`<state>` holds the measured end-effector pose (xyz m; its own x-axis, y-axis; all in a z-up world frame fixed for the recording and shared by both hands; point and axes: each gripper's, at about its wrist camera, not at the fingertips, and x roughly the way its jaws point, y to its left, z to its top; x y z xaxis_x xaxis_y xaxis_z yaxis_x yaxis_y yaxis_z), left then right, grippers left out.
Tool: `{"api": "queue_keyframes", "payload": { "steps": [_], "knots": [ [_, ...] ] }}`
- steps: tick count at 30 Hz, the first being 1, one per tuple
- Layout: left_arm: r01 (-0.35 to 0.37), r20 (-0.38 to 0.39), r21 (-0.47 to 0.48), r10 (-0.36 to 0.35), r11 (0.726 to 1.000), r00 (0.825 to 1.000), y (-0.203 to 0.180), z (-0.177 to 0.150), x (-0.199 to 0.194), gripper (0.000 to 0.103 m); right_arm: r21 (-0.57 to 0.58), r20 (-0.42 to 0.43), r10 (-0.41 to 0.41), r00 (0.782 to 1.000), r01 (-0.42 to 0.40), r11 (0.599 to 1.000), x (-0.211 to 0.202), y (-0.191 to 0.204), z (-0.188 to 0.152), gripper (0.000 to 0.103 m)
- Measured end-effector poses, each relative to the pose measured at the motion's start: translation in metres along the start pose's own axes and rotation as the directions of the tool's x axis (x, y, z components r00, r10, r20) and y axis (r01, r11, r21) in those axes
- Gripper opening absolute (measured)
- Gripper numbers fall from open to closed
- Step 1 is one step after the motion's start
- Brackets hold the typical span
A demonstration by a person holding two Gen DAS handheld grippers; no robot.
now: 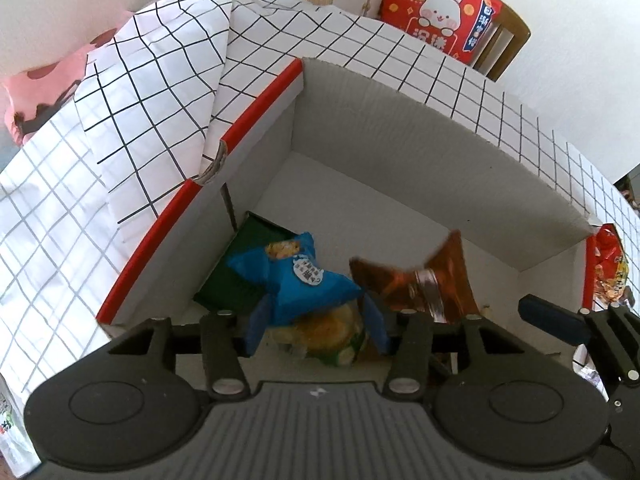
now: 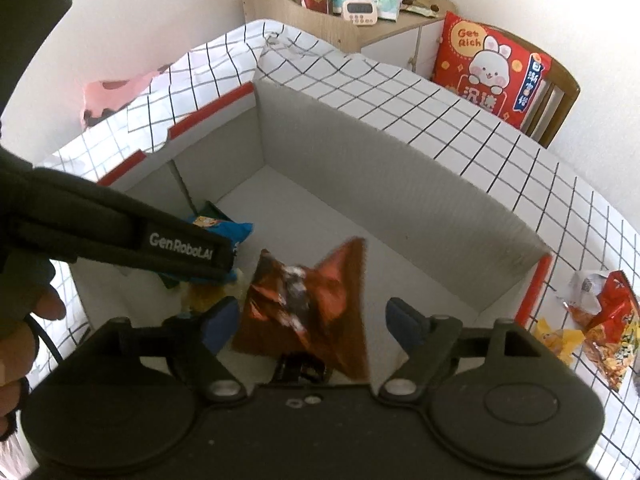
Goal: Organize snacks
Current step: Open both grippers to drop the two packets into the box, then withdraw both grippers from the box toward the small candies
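Observation:
An open white cardboard box (image 1: pixel 400 128) with red-edged flaps sits on the checked cloth; it also shows in the right wrist view (image 2: pixel 380 168). My left gripper (image 1: pixel 316 330) is over the box, shut on a yellow-green snack pack (image 1: pixel 324 332), with a blue snack bag (image 1: pixel 296 276) just beyond the tips. A dark green pack (image 1: pixel 236 268) lies in the box corner. My right gripper (image 2: pixel 312 324) is open above the box; a brown-orange snack bag (image 2: pixel 316 300), blurred, is between its fingers, not gripped. It also shows in the left wrist view (image 1: pixel 424 276).
Loose red and yellow snack bags (image 2: pixel 600 320) lie on the cloth right of the box. A red rabbit cushion (image 2: pixel 488 68) sits on a wooden chair behind. A wooden cabinet (image 2: pixel 344 20) with bottles and a timer stands at the back. A pink item (image 1: pixel 36 92) lies far left.

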<state>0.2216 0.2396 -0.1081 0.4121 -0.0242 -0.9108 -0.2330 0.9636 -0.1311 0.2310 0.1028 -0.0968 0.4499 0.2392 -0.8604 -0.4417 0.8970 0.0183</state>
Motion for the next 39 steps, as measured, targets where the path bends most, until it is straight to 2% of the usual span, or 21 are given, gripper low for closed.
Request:
{"api": "queue_keyframes", "payload": {
  "steps": [12,15,23,31,39],
  "knots": [
    [0.043,0.094,0.010,-0.044,0.999,0.995,0.001,-0.012,-0.038,0.059,0.017,0.075,0.003,0.997,-0.004,1.000,-0.040,-0.002,-0.006,0.093],
    [0.048,0.122,0.017,-0.050,0.999,0.991,-0.001,-0.016,-0.049,0.063,0.030,0.097,0.015,0.995,-0.018,0.999,-0.052,-0.004,-0.009,0.094],
    [0.062,0.182,0.053,-0.071,0.997,0.981,-0.012,-0.030,-0.074,0.063,0.065,0.145,0.016,0.989,-0.026,0.998,-0.082,-0.011,-0.021,0.097],
    [0.075,0.260,0.119,-0.104,0.990,0.960,-0.036,-0.052,-0.101,0.068,0.111,0.211,0.012,0.977,-0.036,0.993,-0.118,-0.027,-0.042,0.100],
    [0.079,0.324,0.208,-0.144,0.975,0.935,-0.078,-0.088,-0.125,0.068,0.152,0.288,0.005,0.958,-0.051,0.987,-0.158,-0.058,-0.077,0.102]
  ]
}}
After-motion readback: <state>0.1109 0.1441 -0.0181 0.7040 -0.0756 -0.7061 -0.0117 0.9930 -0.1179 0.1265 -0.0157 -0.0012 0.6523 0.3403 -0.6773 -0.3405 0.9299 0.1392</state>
